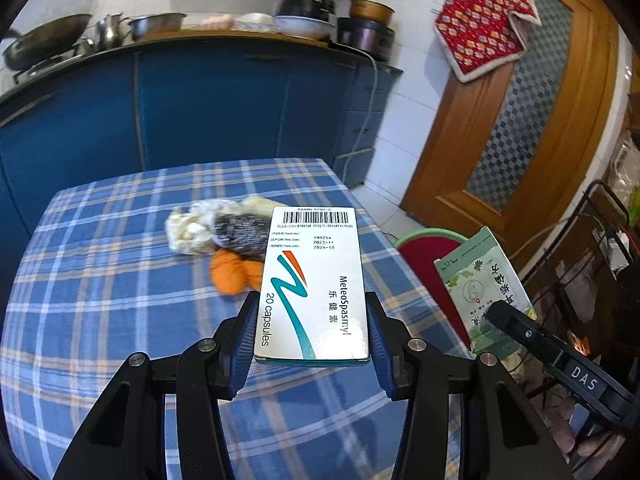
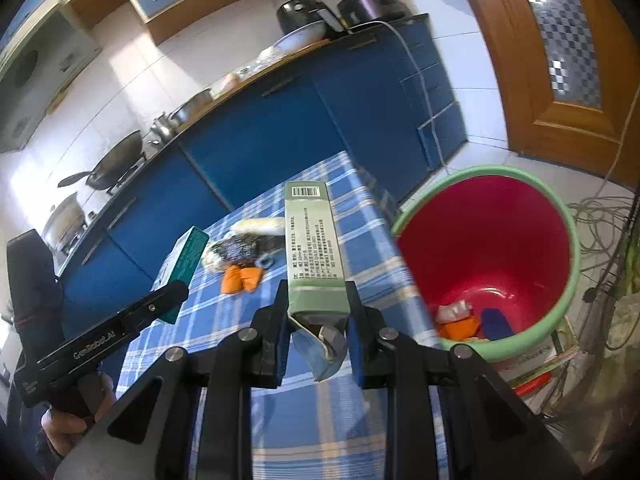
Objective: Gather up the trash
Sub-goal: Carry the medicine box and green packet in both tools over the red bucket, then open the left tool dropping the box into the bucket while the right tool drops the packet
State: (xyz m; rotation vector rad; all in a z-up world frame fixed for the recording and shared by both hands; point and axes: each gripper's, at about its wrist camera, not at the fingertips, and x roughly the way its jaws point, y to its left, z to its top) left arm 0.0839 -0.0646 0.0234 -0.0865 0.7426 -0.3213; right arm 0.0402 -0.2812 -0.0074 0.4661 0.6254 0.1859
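Over plaid tablecloth [image 1: 100,280], left fingers [image 1: 244,340] pinch the capsule box [image 1: 316,284]; right fingers [image 2: 282,328] pinch the green carton [image 2: 314,248].

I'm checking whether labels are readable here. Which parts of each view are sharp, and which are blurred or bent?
Left wrist view: the white capsule box is crisp, the orange peel behind it smeared, the blue cabinets bowed by the fisheye. Right wrist view: the green carton is sharp, the red bucket soft, glare on the white wall tiles.
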